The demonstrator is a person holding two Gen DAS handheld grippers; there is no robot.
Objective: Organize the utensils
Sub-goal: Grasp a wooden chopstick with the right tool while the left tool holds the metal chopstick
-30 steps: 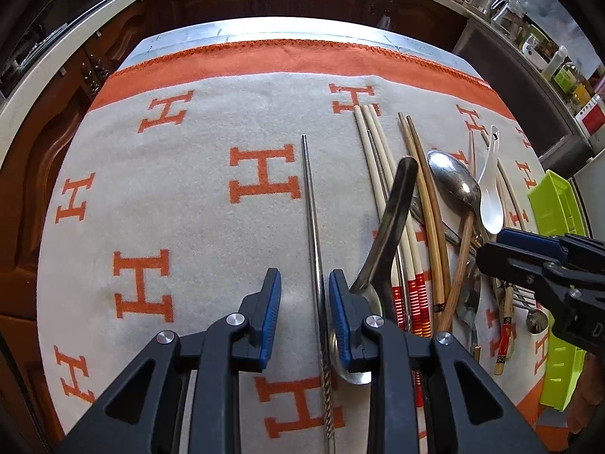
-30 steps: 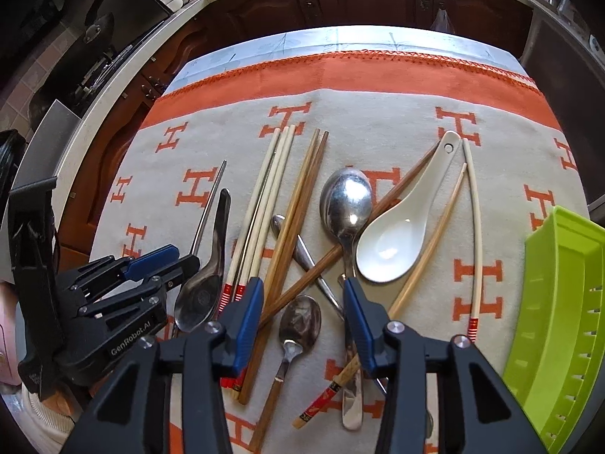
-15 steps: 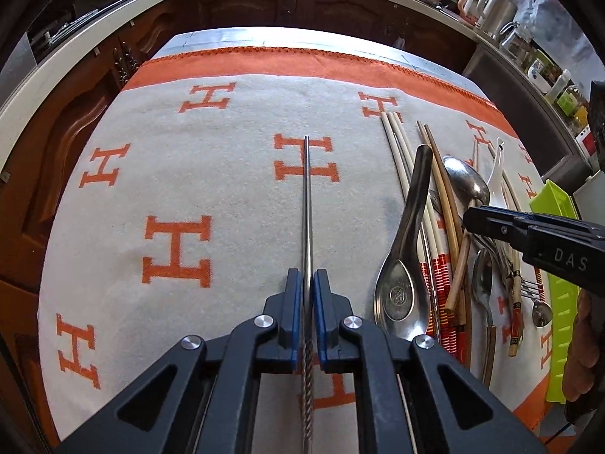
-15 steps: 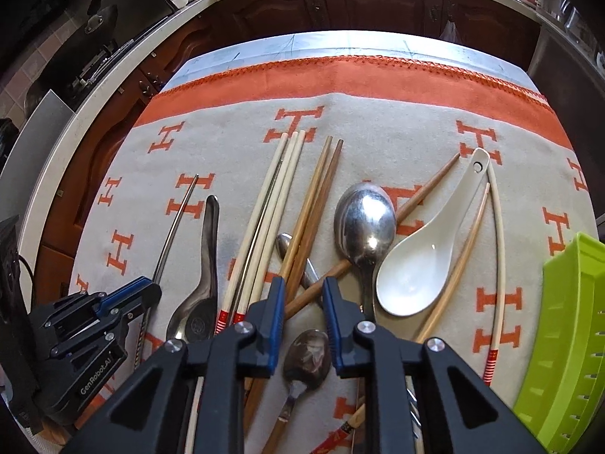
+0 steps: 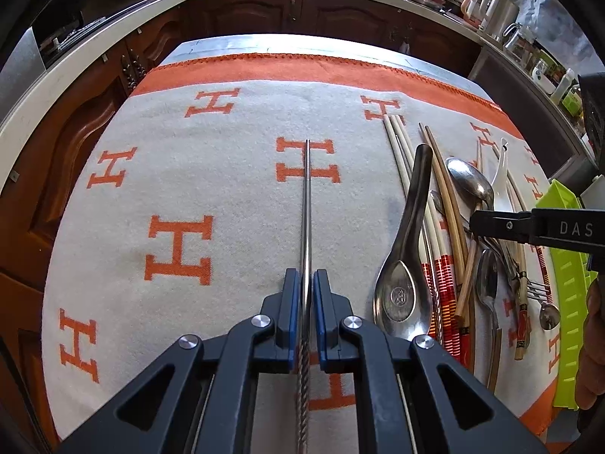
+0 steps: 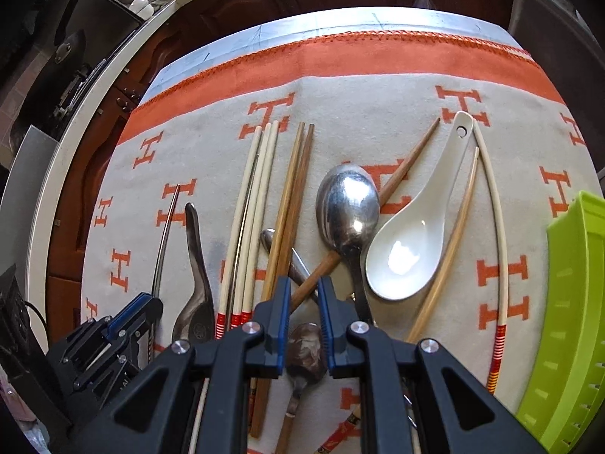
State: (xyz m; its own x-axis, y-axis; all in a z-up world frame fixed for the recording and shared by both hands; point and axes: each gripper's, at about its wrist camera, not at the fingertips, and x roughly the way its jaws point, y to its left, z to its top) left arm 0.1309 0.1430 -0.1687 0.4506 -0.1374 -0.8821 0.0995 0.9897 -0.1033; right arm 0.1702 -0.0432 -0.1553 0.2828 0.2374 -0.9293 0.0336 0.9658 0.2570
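Left wrist view: left tool [image 5: 306, 283] clamps the metal chopstick [image 5: 307, 204] lying straight ahead.

Both grippers pitched steeply down: left gripper [image 5: 307, 283] jaws clamped w/ blue pads [image 5: 291, 302] pinching thin metal chopstick [image 5: 307, 204], right gripper [image 6: 304, 295] jaws closing, narrow gap, pads not pressing anything yet.

Steel chopstick [image 5: 307, 204] apart, leftward — spoons, chopsticks heaped (crisscrossed) [image 6: 295, 227] beside green tray [image 6: 574, 302].
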